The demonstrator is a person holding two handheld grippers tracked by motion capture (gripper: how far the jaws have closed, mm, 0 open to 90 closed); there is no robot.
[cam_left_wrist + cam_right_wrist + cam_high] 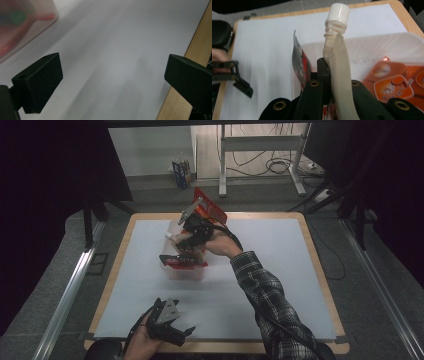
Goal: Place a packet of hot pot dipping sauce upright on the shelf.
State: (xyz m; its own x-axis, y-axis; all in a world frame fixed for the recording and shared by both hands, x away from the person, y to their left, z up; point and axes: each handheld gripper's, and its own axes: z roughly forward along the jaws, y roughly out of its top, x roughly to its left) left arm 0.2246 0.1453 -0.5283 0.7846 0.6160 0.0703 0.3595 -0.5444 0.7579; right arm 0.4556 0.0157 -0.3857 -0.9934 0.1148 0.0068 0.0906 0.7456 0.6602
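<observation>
2 claws work here. The right claw is clamped on a squeezed white tube, cap up at the frame's upper centre, above the clear bin of red packets. Its thin, flattened body could slip or twist free and land outside the bin. The left claw rests with jaws apart at the tabletop's lower left.

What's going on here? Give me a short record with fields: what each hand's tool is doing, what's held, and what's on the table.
right gripper: shut on a whitish squeezed tube with a ribbed white screw cap, above the box
left gripper: jaws wide apart, nothing between them, near the table's near edge
clear plastic box: on the white sheet, holds orange-red packets
surface: wooden table covered by a white sheet
</observation>
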